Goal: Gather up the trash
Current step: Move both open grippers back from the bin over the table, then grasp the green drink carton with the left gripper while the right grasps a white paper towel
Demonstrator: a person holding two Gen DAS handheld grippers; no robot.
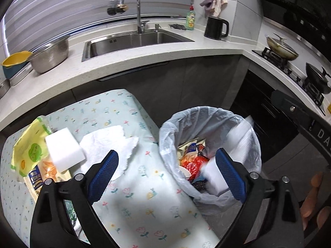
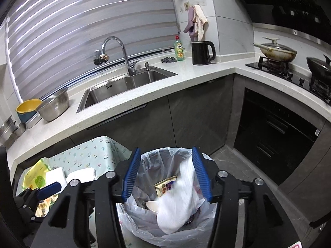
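In a home kitchen, two hand-held grippers are working over a lined trash bin [image 2: 165, 223] standing on the floor beside a small table draped in a floral tablecloth [image 1: 128, 186]. The right gripper [image 2: 167, 173] is hanging directly above the bin's mouth with its blue-padded jaws parted and nothing pressed between them; just below, a blurred white paper towel [image 2: 178, 198] is lying partly inside the liner, over a snack wrapper [image 2: 165, 186] and a small white cup [image 2: 152, 205]. The left gripper [image 1: 167, 177] is standing wide open, one finger over the tablecloth and the other over the bin's near rim, gripping nothing; a blurred white block [image 1: 215, 175] is showing inside the bin just beside its right pad. More trash is waiting on the table: a white sponge block [image 1: 65, 150], a crumpled white towel [image 1: 109, 144] and a yellow-green wipes packet [image 1: 29, 144], lying close together at the cloth's left edge. Behind, a steel sink [image 2: 124, 86], a dish-soap bottle [image 2: 179, 48] and a black kettle [image 2: 201, 52] are lining the pale countertop [image 2: 186, 76].
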